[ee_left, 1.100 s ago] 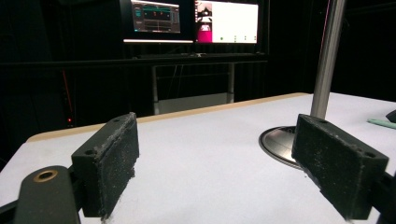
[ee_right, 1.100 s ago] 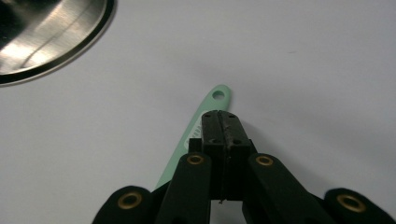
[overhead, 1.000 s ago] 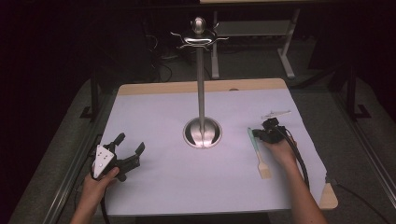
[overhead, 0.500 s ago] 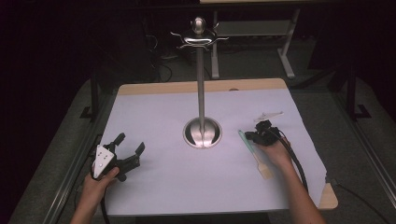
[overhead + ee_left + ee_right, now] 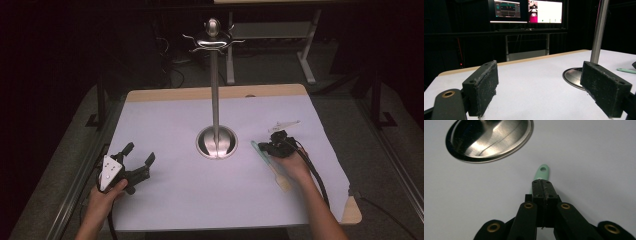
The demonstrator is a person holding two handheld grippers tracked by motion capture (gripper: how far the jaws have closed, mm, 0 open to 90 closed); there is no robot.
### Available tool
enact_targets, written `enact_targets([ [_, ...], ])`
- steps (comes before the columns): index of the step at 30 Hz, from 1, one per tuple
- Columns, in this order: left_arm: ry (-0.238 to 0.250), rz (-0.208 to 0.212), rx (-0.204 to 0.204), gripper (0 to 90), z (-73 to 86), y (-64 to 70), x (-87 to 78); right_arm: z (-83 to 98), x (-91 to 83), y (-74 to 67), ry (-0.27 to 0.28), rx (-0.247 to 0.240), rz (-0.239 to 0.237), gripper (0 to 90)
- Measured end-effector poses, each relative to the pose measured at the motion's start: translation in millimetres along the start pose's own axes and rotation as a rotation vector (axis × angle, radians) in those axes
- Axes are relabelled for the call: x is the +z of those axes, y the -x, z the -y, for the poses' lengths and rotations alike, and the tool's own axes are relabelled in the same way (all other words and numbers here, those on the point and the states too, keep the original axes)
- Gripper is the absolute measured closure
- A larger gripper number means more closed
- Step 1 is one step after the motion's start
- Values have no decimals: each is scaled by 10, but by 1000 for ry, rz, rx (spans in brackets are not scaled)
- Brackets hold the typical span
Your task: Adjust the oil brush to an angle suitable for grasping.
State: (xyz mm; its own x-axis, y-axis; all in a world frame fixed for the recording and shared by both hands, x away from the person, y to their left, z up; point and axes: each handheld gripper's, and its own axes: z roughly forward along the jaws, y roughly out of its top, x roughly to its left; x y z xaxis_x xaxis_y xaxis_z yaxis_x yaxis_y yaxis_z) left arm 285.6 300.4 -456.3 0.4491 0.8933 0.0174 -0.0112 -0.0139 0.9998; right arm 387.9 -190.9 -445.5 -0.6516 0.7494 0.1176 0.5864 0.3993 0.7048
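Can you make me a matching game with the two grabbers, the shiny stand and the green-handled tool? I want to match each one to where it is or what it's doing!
Things:
1. left gripper
2. right gripper
3. metal stand
4. green-handled tool

States or places:
A. upright in the middle of the table
B. jaws wide apart, nothing between them
C. jaws pressed together over the green handle
D. lying on the white table cover, right of the stand's base

Pairs: 1-B, 2-C, 3-A, 4-D

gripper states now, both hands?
Left gripper: open, nothing between the jaws.
Right gripper: shut on the green-handled spatula.
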Motion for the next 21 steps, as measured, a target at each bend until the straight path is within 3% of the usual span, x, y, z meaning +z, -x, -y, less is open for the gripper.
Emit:
enact_targets([
  [3,0,0,0,145,0,0,0,0,6,0,-14,3,25,900],
  [8,2,0,-3,145,0,1,2,9,9,12,-24,18,17,900],
  [21,1,0,-2,145,0,1,1,-8,37,-123,-24,-59,-94,900],
])
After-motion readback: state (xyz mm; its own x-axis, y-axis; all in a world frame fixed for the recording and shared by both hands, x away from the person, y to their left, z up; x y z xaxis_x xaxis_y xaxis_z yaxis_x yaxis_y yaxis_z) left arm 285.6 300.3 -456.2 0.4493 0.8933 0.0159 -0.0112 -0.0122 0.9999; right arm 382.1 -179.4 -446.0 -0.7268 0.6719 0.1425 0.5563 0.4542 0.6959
